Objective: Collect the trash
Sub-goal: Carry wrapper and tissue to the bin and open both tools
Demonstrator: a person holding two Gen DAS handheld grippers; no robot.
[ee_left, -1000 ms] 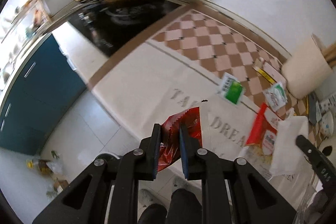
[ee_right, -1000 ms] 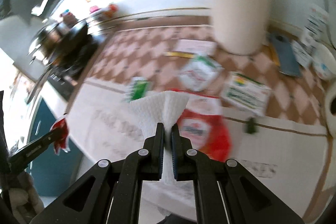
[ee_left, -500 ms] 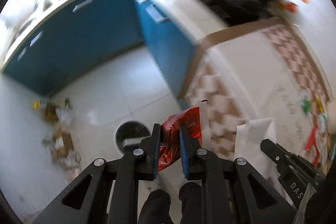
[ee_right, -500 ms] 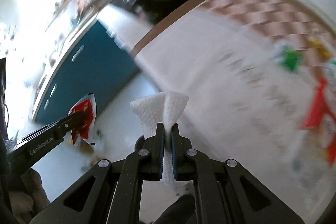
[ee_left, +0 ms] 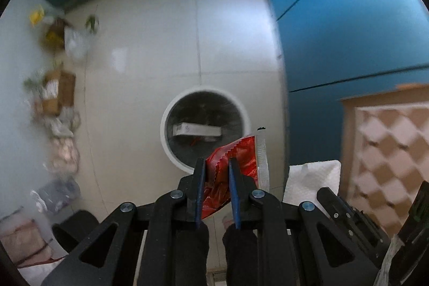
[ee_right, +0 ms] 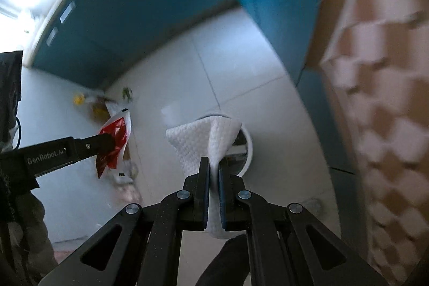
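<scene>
My left gripper (ee_left: 216,165) is shut on a red snack wrapper (ee_left: 238,160) and holds it above the near rim of a round white trash bin (ee_left: 163,130) on the floor. A white box lies inside the bin. My right gripper (ee_right: 213,165) is shut on a white paper towel (ee_right: 198,141), which hangs over the same bin (ee_right: 248,146). The left gripper with the wrapper (ee_right: 114,136) shows at the left of the right wrist view. The paper towel (ee_left: 311,178) shows at the right of the left wrist view.
Blue cabinet doors (ee_left: 348,31) stand behind and right of the bin. A table edge with a checked cloth (ee_left: 388,146) is at the right. Boxes and bags of clutter (ee_left: 57,93) line the floor at the left. White floor tiles (ee_left: 161,44) surround the bin.
Both grippers swung from the tabletop down toward the floor, carrying the wrapper and the towel. The trash bin now sits large and directly under them.
</scene>
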